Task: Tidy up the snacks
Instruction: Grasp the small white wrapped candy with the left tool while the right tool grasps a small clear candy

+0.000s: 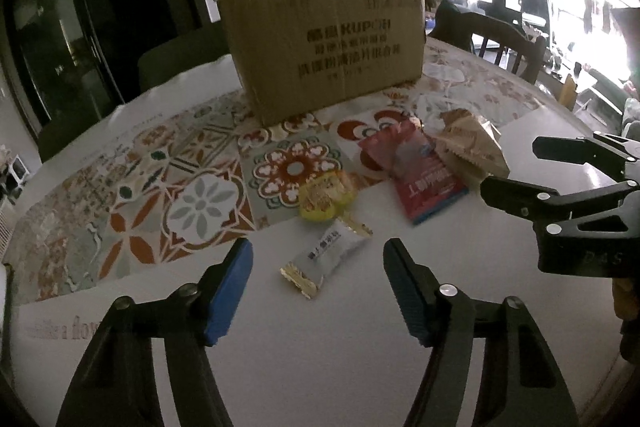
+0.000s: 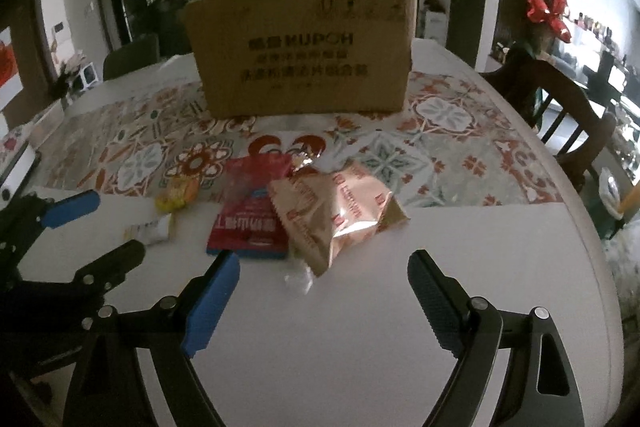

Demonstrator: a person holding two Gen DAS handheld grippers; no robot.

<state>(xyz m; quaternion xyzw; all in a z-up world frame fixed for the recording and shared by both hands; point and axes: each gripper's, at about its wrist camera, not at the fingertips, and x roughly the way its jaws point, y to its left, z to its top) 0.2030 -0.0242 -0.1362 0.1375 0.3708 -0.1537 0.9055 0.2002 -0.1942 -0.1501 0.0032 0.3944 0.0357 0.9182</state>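
Note:
Several snack packets lie on the round table in front of a brown cardboard box (image 1: 324, 43) (image 2: 304, 47). A small white packet with gold ends (image 1: 326, 259) (image 2: 150, 229) lies just beyond my left gripper (image 1: 318, 263), which is open with nothing between its blue pads. A yellow packet (image 1: 324, 199) (image 2: 178, 193), a red packet (image 1: 420, 171) (image 2: 252, 211) and a tan crinkled bag (image 1: 468, 147) (image 2: 340, 211) lie further on. My right gripper (image 2: 324, 275) is open, its fingers either side of the tan bag's near corner without touching it. It also shows at the right edge of the left wrist view (image 1: 508, 163).
A patterned tile-print cloth (image 1: 160, 187) (image 2: 440, 131) covers the table's far half; the near part is plain white (image 2: 500, 267). Wooden chairs (image 1: 508, 43) (image 2: 568, 107) stand at the right. A red bow (image 2: 548, 11) sits behind. A phone-like object (image 2: 16, 171) lies at the left edge.

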